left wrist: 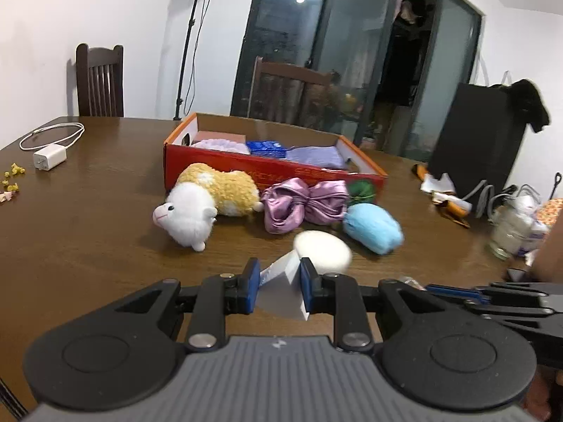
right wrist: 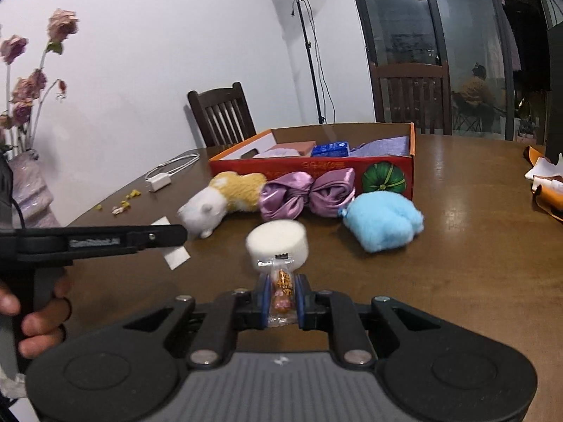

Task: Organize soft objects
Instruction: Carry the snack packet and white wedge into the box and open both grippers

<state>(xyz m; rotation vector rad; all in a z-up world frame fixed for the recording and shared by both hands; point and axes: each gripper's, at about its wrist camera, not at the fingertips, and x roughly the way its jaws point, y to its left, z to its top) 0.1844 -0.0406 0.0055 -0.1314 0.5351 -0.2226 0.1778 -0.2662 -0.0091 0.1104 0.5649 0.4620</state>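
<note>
Red box with orange rim, yellow-and-white plush at left, shiny lilac satin bundle, sky-blue fluffy toy at right, white round sponge nearest, dark brown table.

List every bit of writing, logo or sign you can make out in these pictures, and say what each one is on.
Nothing can be read with certainty.
Orange characters along the red box front: too blurred to read.
Embossed brand lettering on the left gripper arm: blurred, unreadable.
Print on the clear packet held in the right gripper: too small.
Small light logo mark on the grey gripper body: a symbol, no letters.
Green pumpkin picture on the box: no words.
</note>
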